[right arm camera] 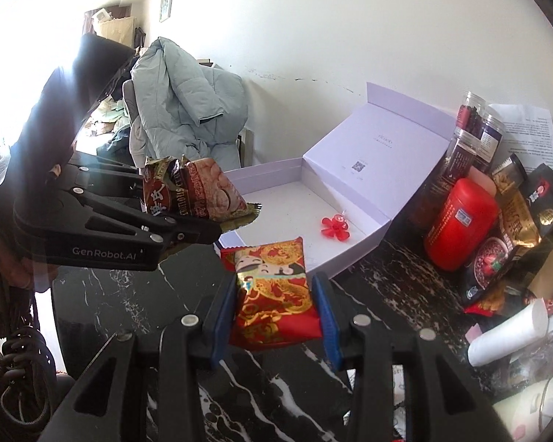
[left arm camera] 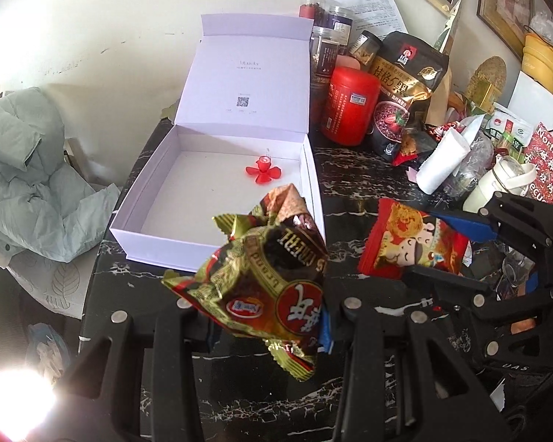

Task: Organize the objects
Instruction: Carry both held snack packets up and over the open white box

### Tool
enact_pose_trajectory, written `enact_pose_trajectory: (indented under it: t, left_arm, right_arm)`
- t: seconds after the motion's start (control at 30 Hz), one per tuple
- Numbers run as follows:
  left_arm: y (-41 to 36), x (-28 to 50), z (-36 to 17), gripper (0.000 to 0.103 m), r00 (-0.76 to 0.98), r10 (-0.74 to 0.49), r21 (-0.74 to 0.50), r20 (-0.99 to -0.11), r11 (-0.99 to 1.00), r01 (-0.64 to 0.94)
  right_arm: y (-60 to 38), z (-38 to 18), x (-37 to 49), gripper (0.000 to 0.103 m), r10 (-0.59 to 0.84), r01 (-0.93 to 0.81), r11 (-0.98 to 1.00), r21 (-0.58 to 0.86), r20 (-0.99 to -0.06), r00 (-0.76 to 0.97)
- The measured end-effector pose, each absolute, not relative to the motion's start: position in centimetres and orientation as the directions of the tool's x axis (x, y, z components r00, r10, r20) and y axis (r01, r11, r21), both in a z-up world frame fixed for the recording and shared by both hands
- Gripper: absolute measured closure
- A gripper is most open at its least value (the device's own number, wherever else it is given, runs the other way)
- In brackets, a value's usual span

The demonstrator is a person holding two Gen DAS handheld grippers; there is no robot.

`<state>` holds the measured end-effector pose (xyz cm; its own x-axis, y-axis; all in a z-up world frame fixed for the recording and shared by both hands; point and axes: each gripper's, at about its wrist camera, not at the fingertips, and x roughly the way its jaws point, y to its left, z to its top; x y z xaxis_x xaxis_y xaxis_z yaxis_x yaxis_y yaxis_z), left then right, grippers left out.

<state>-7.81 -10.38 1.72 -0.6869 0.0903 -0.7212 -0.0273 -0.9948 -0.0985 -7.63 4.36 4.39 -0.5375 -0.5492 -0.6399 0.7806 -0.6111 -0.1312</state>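
Note:
My left gripper [left arm camera: 269,313] is shut on a brown and gold snack packet [left arm camera: 269,276] and holds it above the near edge of an open white box [left arm camera: 136,199]; the packet also shows in the right wrist view [right arm camera: 195,191]. A red plastic flower [left arm camera: 262,171] lies inside the box, and shows in the right wrist view [right arm camera: 334,226]. My right gripper [right arm camera: 276,305] is shut on a red snack packet [right arm camera: 276,294], just off the box's near right corner [right arm camera: 372,235]. The red packet [left arm camera: 413,245] sits right of the box in the left wrist view.
A red canister [left arm camera: 348,105], clear jars [left arm camera: 328,37], a black and gold pouch [left arm camera: 405,88] and a rolled white paper [left arm camera: 442,158] crowd the black marble table [left arm camera: 343,169] to the right. A pale green jacket [right arm camera: 188,103] hangs over a chair at the left.

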Motion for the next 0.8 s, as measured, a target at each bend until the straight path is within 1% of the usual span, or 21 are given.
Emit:
enact_pose_trajectory:
  t: [0.3,0.57,0.8]
  left_arm:
    - [-12.1,-11.2,2.5,0.066,-0.698,0.090,-0.104,-0.711,-0.994,-0.023]
    - [-13.1,-14.4,2.1,0.066,-0.683,0.091,-0.113,-0.725,-0.994,-0.013]
    - [-14.0,-17.5,2.3,0.066,-0.697,0.061,-0.098,-0.714,-0.995,0.013]
  right_arm:
    - [2.8,5.8,-11.2,0.061,-0.564,0.777,-0.615,-0.137,-0.613,-0.554]
    - [1.5,6.1,-14.8,0.061,-0.566,0.761,-0.636,-0.128,-0.592,-0.573]
    - [0.8,6.2,-17.9,0.061,-0.564,0.737,-0.667,-0.109,-0.573,-0.595]
